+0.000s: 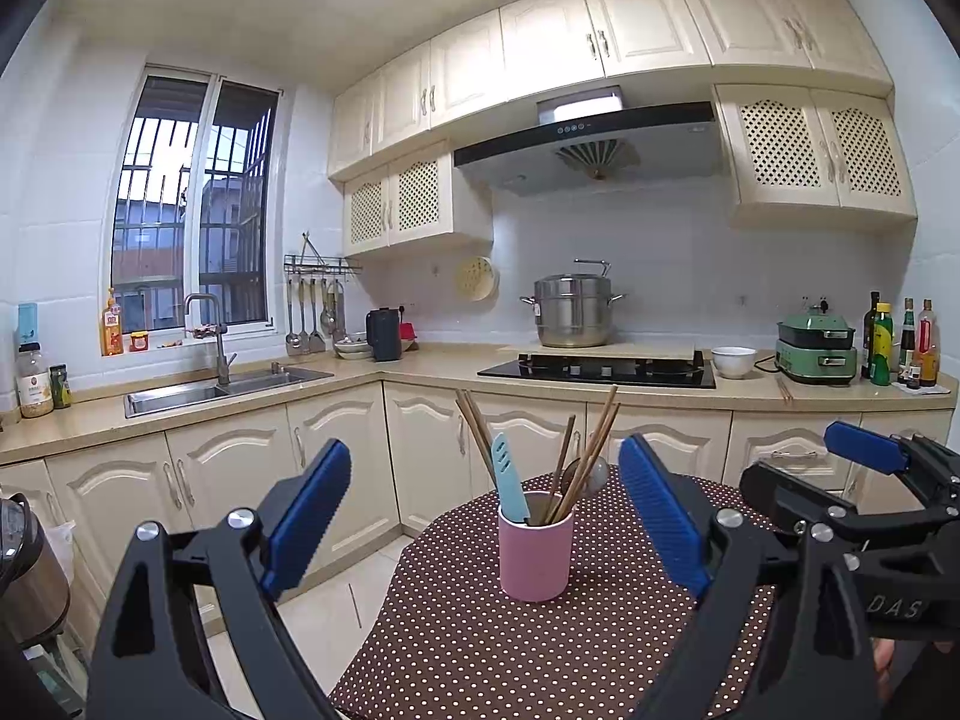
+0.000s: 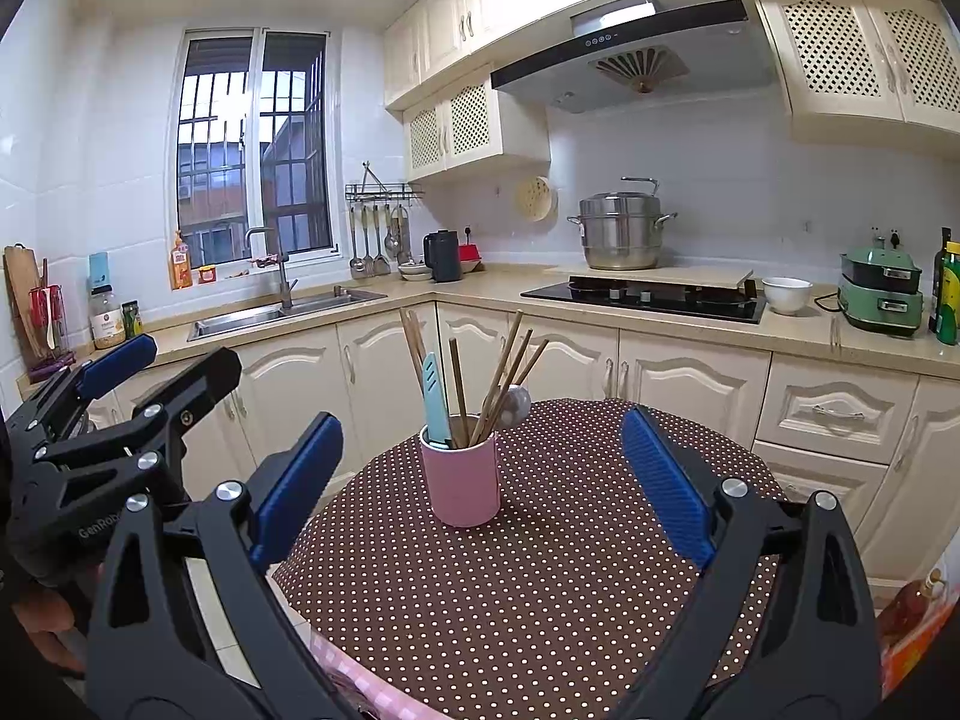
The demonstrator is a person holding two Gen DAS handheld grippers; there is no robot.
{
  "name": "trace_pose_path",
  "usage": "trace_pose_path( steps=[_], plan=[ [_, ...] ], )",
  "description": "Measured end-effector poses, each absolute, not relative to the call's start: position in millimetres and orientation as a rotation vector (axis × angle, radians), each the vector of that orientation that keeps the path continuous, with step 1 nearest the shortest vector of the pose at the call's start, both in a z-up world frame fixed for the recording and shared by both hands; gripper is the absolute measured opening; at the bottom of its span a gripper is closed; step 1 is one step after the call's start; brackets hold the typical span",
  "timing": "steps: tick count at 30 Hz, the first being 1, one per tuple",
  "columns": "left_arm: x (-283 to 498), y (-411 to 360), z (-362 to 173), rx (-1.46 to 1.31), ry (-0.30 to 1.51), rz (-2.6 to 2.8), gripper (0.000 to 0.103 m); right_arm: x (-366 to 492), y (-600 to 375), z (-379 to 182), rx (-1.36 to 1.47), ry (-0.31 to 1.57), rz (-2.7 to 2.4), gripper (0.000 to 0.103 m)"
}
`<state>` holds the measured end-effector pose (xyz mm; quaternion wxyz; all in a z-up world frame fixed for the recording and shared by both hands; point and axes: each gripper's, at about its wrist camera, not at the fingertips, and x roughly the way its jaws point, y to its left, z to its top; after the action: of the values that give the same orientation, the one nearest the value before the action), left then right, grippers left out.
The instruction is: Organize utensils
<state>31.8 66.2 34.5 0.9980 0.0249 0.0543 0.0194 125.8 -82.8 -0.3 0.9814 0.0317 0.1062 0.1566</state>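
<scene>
Your left gripper (image 1: 485, 516) hangs with its blue pads spread wide and nothing between them, low over the near edge of the table (image 1: 456, 648) with its brown dotted cloth. Just ahead of it, near the middle of the table, stands the pink holder (image 1: 536, 555), upright and apart from both grippers. Everything you can see of the utensils is already in it: the light-blue spatula (image 1: 507, 477) stands at the left of the rim, its long axis near vertical with the slotted blade up; the wooden chopsticks (image 1: 591, 450) fan out, one pair leaning up-left and the rest up-right; a metal spoon (image 1: 591, 474) rests low at the right with its bowl just above the rim. No loose utensil shows on the cloth, so the job looks finished or close to it. Your right gripper (image 2: 483, 480) is likewise spread and empty, short of the holder.
</scene>
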Motion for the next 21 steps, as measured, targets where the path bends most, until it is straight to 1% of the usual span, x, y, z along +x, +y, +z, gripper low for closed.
trace_pose_path(
  steps=[21],
  plan=[
    [40.4, 69.0, 28.1, 0.056, 0.129, 0.041, 0.089, 136.0, -85.0, -2.8, 0.072, 0.244, 0.319, 0.092]
  ],
)
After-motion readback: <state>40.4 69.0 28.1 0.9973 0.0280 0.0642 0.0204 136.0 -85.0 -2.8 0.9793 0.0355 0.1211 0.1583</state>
